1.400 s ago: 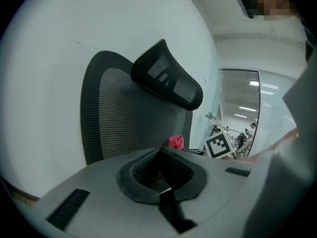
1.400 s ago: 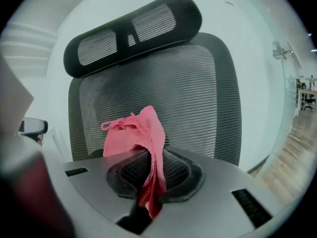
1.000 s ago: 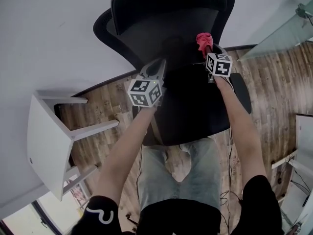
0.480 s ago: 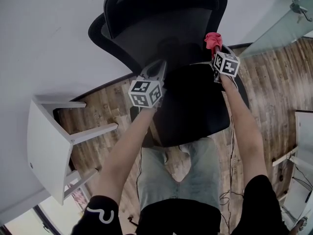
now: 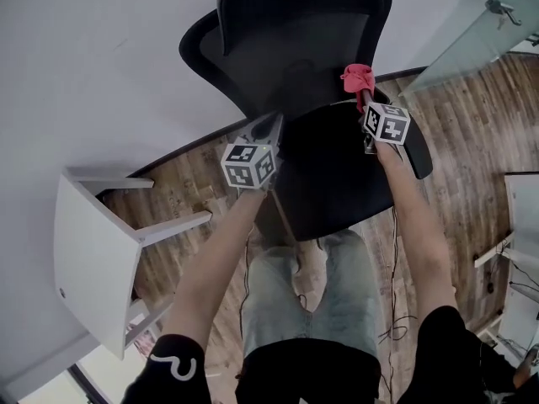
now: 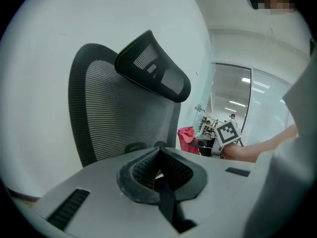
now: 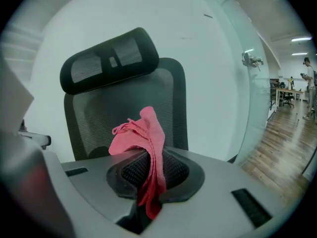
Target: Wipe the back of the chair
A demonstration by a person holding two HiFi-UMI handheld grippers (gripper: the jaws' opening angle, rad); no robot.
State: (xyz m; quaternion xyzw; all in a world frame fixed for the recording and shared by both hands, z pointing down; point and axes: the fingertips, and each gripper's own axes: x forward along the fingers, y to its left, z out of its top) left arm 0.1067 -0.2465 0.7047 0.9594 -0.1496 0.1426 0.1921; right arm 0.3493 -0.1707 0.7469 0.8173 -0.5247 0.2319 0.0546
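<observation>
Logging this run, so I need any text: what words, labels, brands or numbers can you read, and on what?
No readable words or numbers in any view.
Left tool, right tool: marker squares only, no letters.
Sleeve: white squiggle, not legible as text.
Cloth: no label visible.
Chair: no brand visible.
</observation>
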